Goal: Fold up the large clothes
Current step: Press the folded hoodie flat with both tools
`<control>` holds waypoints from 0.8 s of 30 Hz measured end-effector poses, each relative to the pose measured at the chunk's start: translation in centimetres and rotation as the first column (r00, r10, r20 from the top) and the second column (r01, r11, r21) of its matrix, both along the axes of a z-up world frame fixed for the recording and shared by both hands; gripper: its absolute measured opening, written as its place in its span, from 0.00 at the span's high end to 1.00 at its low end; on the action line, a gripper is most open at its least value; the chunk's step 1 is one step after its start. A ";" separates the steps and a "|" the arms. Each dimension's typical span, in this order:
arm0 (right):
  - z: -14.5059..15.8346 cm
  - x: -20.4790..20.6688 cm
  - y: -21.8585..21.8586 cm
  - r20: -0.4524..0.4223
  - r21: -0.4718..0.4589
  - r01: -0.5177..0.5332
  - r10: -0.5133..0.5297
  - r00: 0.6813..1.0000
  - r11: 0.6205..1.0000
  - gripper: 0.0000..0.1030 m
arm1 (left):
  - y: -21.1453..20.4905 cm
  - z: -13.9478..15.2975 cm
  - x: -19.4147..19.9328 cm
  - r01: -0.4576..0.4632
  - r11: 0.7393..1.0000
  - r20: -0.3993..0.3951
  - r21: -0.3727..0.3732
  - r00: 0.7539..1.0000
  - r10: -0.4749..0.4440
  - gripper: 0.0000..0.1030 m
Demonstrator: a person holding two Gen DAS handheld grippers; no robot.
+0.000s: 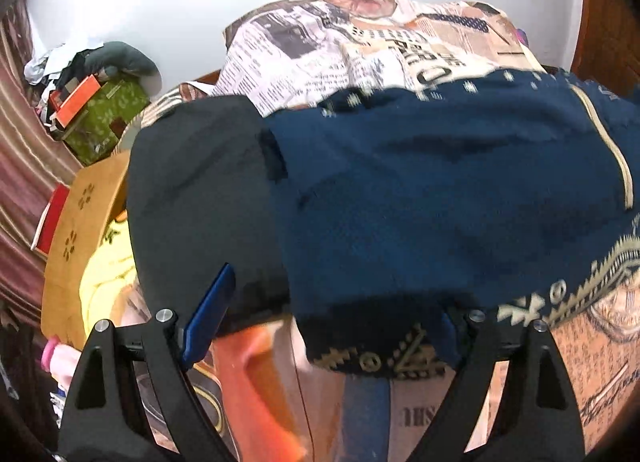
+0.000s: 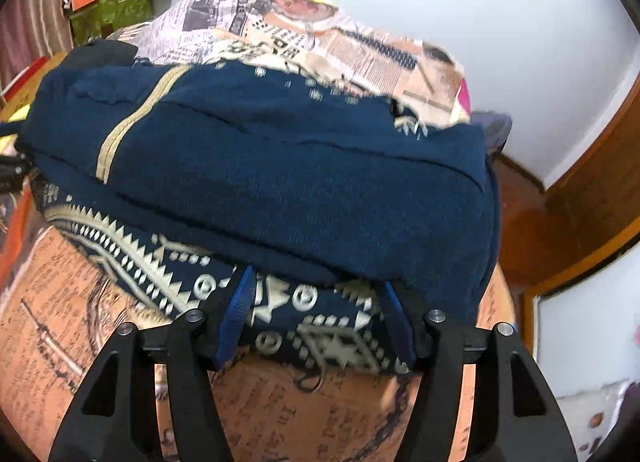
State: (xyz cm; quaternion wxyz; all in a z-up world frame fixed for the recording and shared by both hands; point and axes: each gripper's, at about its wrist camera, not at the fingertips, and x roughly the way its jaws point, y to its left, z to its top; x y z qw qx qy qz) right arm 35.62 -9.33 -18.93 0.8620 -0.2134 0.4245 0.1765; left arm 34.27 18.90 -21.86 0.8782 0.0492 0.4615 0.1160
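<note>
**A loose fold can slump off your jaws and spill open**

Your biggest risk is the blue knitted garment [image 2: 280, 165] itself. It lies doubled over in thick layers on the newspaper-print bed cover [image 2: 80, 322], and its patterned hem [image 2: 224, 294] pokes out at the near edge beneath the plain upper layers. If you draw back unevenly, the top layers can slide towards the far side and the fold skews.

Next, the right gripper [image 2: 314, 314]. Its jaws stand about half apart with the hem between them, and I cannot tell whether the pads press the cloth or only flank it. Pull away while a pad drags, and you tug that bottom layer out.

The left gripper [image 1: 328, 326] stands wide, the near corner of the garment draped between its fingers, one finger hidden under the knit. Nothing looks pinched there, but the hidden finger can snag as you withdraw.

Smaller still: the dark cloth [image 1: 196, 189] on the left touches the blue knit, so a careless sweep can bunch the two together. A loose thread [image 2: 312, 380] hangs at the hem and may catch a fingertip.
</note>
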 end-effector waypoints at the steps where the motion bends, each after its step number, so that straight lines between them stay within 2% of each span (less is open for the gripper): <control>1: 0.3 0.3 0.1 0.022 -0.007 0.005 -0.005 1.000 1.000 0.44 | 0.1 0.3 0.4 0.006 1.000 0.004 0.000 1.000 -0.006 0.15; 6: 1.9 3.1 0.2 0.069 0.032 0.032 -0.034 0.997 0.999 0.44 | 0.8 1.7 3.4 0.049 0.999 0.022 -0.019 0.999 -0.049 0.13; 10: 2.9 6.5 0.7 0.046 0.083 0.064 -0.068 0.997 0.995 0.44 | 1.7 3.6 6.8 0.036 0.999 0.049 -0.007 0.998 -0.035 0.13; 13: 4.6 9.8 0.6 0.030 0.154 0.123 -0.129 0.991 0.980 0.44 | 3.1 5.1 10.0 -0.019 1.000 0.059 -0.017 0.998 0.020 0.13; 16: 7.0 12.1 0.5 0.078 0.224 0.185 -0.207 0.975 0.957 0.44 | 5.2 7.0 11.9 -0.098 0.991 0.090 -0.090 0.990 0.106 0.13; 19: 8.6 12.7 0.1 0.060 0.321 0.188 -0.218 0.974 0.928 0.44 | 6.1 8.4 12.1 -0.104 0.980 0.137 -0.168 0.982 0.128 0.13; 24: 8.3 10.5 1.1 0.035 0.334 0.115 -0.135 0.990 0.936 0.44 | 4.5 7.7 11.0 -0.054 0.986 0.113 -0.158 0.991 0.072 0.13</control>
